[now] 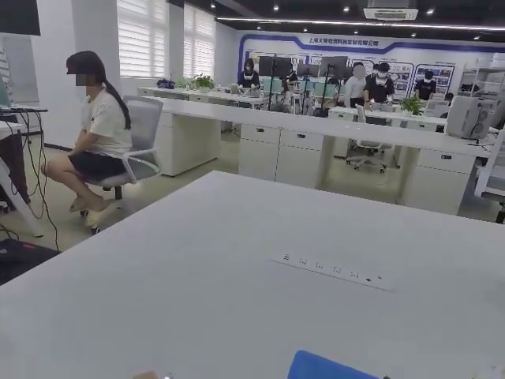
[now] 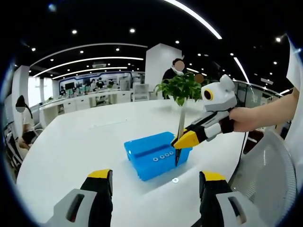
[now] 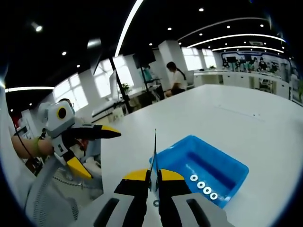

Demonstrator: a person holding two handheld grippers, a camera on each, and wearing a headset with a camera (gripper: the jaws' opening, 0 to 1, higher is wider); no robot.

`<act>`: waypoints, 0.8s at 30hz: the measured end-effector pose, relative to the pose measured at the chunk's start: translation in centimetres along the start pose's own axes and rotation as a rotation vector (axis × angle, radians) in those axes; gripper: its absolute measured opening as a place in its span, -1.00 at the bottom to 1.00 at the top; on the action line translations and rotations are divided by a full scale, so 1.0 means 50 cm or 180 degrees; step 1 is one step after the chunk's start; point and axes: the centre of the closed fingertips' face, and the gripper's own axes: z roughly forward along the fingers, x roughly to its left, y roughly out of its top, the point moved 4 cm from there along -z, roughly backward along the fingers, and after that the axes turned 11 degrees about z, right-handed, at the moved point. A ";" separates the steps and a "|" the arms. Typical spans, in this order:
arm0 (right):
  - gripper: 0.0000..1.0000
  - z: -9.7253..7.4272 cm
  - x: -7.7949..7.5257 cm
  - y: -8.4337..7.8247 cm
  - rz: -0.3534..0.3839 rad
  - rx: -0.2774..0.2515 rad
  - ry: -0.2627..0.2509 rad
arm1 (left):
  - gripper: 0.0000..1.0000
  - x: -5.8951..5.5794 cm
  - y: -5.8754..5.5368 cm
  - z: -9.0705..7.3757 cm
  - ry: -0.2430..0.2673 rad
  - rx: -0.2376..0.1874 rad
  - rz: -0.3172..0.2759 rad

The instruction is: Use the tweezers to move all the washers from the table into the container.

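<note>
No legible text or labels

On desk (image 2: 71, 142), close to near edge: container (image 2: 151, 174). Inside, on its floor: 4 washers (image 2: 162, 155) in a row. Btw. container and near edge, just beside its wall: 1 loose washer (image 2: 175, 180). Over container corner nearest that one: tweezers (image 2: 180, 125), upright, tip down. Farther in, toward desk's middle: socket strip (image 1: 331, 271).

Left tool (image 2: 155, 176), right tool (image 3: 155, 175): black; yellow tips.
</note>
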 end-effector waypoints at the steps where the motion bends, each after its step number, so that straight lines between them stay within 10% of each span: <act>1: -0.92 0.001 0.000 -0.003 0.0001 0.0020 -0.0003 | 0.51 0.000 0.000 0.000 0.0000 0.0001 0.0000; 24: -0.92 0.042 -0.009 -0.064 -0.0101 0.0358 -0.0048 | 0.50 -0.001 0.001 -0.001 -0.0009 0.0006 0.0004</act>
